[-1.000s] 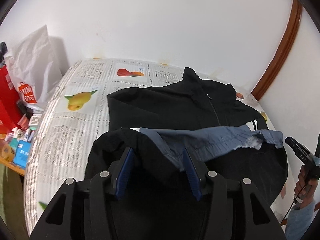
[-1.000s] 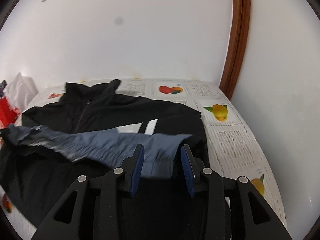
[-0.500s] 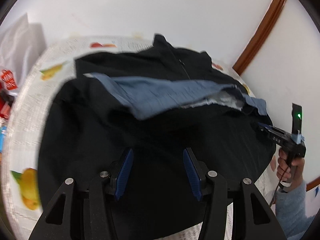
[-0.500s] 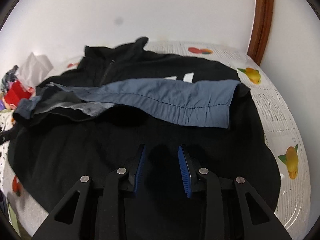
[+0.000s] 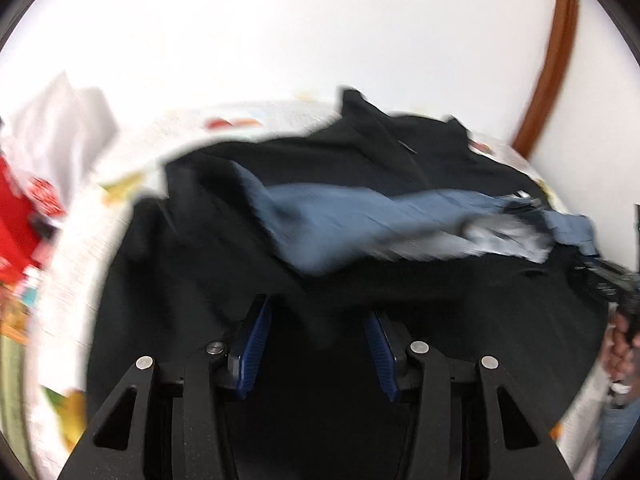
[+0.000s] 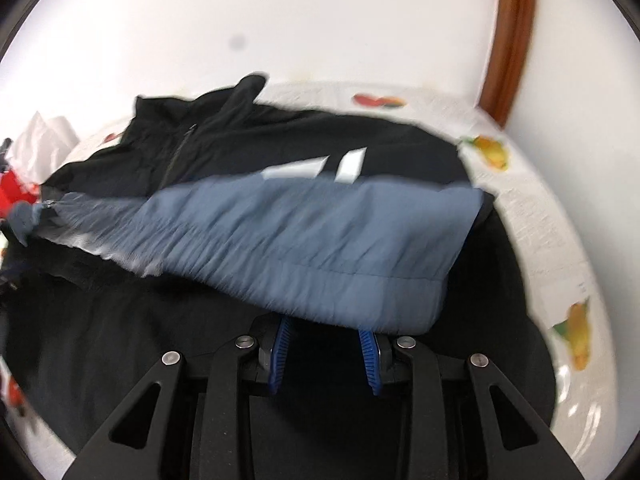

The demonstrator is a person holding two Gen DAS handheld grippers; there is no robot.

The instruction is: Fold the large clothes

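Observation:
A large black jacket (image 5: 400,152) with a blue-grey lining band (image 5: 360,220) lies on the fruit-print table cover (image 5: 80,264). Its lower part is folded up, so the blue-grey band (image 6: 304,232) runs across the middle, below the white stripes (image 6: 316,168). My left gripper (image 5: 318,324) is open and empty above the black fabric near the front edge. My right gripper (image 6: 324,332) is open, its fingertips partly hidden under the edge of the blue-grey band. The right gripper also shows at the right edge of the left wrist view (image 5: 608,280).
A white bag (image 5: 60,128) and red packaging (image 5: 20,216) stand at the table's left end. A brown door frame (image 6: 508,40) rises behind the right end. The white wall runs along the table's far side.
Both grippers let go of the folded-up hem and drew back toward the front edge. In the latest frames both views are blurred by motion, and the blue-grey band sits closer to the right gripper.

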